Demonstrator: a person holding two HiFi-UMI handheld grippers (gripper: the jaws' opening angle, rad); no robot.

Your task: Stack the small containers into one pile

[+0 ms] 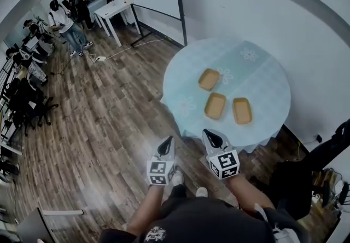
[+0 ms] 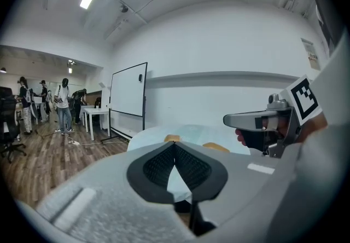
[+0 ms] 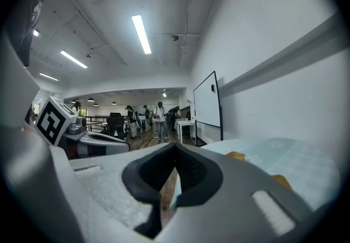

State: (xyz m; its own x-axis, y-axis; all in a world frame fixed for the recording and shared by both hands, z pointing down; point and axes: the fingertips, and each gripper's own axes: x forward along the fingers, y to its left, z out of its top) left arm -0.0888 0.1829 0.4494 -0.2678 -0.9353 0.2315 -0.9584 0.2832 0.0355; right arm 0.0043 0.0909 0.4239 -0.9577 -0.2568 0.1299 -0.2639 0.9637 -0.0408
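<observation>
three shallow tan rectangular containers, unstacked; two grippers
containers lie apart right of frame centre on one round pale-blue-clothed table; left gripper and right gripper, lower centre, both closed, empty.

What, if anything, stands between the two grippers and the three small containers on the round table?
Nothing visible does. The left gripper and right gripper, both shut and empty, hang short of the round table. Only its bare cloth lies between them and the three containers, which sit apart, unstacked.
</observation>
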